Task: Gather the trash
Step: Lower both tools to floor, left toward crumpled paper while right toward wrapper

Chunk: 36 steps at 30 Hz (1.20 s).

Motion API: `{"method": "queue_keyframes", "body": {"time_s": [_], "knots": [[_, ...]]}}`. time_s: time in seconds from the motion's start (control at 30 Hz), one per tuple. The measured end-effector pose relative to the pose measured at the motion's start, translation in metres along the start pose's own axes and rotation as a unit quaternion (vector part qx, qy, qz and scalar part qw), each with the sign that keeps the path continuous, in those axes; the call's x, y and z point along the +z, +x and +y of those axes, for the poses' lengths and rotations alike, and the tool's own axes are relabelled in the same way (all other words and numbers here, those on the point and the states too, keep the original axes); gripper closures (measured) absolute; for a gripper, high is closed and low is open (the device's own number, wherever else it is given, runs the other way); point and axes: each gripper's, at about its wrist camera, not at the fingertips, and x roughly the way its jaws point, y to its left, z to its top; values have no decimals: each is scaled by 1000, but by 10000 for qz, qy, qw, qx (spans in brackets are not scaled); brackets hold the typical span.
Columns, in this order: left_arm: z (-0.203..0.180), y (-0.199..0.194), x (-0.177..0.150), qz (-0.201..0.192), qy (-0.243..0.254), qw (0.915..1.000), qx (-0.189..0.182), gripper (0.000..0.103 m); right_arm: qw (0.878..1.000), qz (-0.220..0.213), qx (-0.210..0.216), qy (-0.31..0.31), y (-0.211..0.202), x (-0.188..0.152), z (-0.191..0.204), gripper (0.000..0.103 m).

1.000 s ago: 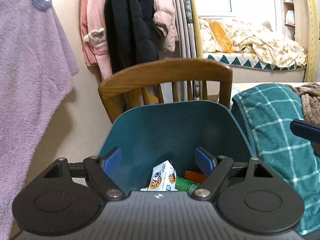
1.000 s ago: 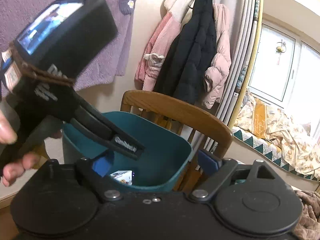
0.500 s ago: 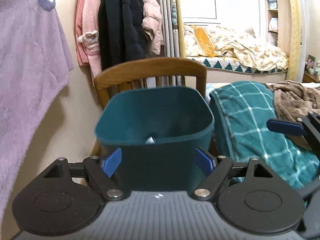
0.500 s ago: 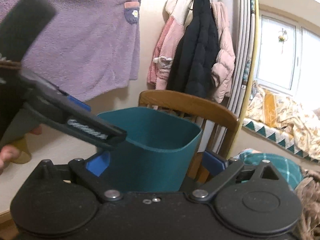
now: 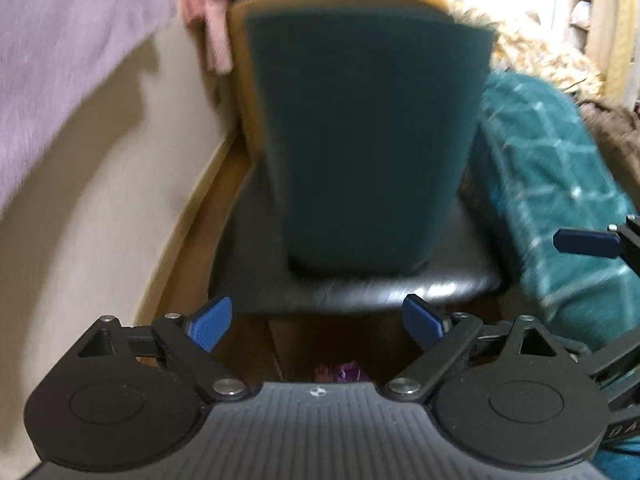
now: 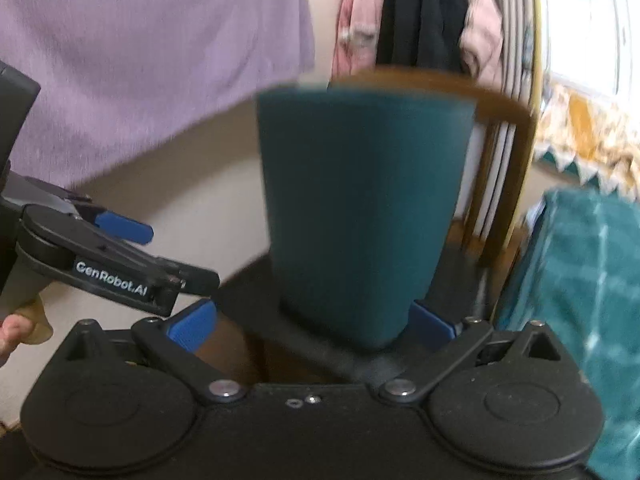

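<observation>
A dark teal trash bin (image 5: 368, 140) stands on the black seat of a wooden chair (image 5: 360, 292); only its outer wall shows, blurred, and its inside is hidden. My left gripper (image 5: 316, 326) hangs low before the seat edge, its jaws opening with nothing between them. A purple scrap (image 5: 344, 372) lies on the floor under the chair, just beyond the left gripper. In the right wrist view the bin (image 6: 360, 208) fills the centre and its lower corner shows between the wide-open pads of my right gripper (image 6: 312, 326), which do not press on it. The left gripper (image 6: 182, 258) sits to its left.
A teal checked blanket (image 5: 552, 184) lies right of the chair, with a brown one behind. A purple fleece (image 6: 140, 60) and coats (image 6: 420, 12) hang on the beige wall at the left. A hand (image 6: 12, 332) holds the left gripper's handle. The right gripper's blue finger (image 5: 584, 242) shows at the right edge.
Both views dropped and pulled back from above the bin, where trash showed inside, to its outer wall and the chair seat. The left pads stand wider apart.
</observation>
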Motion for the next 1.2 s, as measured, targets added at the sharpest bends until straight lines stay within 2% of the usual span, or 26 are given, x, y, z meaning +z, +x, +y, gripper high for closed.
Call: {"method": "queue_keyframes", "body": {"time_s": [0.13,0.3,0.43,0.57,0.63,0.87,1.0,1.2], "knots": [[15,47,-37,560,-314,9978,-171,9,9984,544,8,138,43,-36,14,0],[31,101,-82,917,-620,9938,-42,7,9893,1340,76,573,104,-82,23,0],[41,144,-114,1218,-758,9896,89,5,9811,1791,-27,729,147,-117,25,0],[56,196,-151,1737,-1094,9786,153,5,9678,2375,-80,824,193,-155,26,0],[64,224,-174,2036,-1316,9699,238,5,9617,2606,-83,846,212,-175,27,0],[74,303,-243,2772,-1347,9504,406,5,9320,3464,-44,1063,273,-249,27,1],[75,339,-275,3090,-1437,9386,535,5,9167,3760,-14,1354,306,-285,24,7],[74,386,-315,3397,-1576,9258,521,5,9041,3988,74,1532,346,-330,24,11]]}}
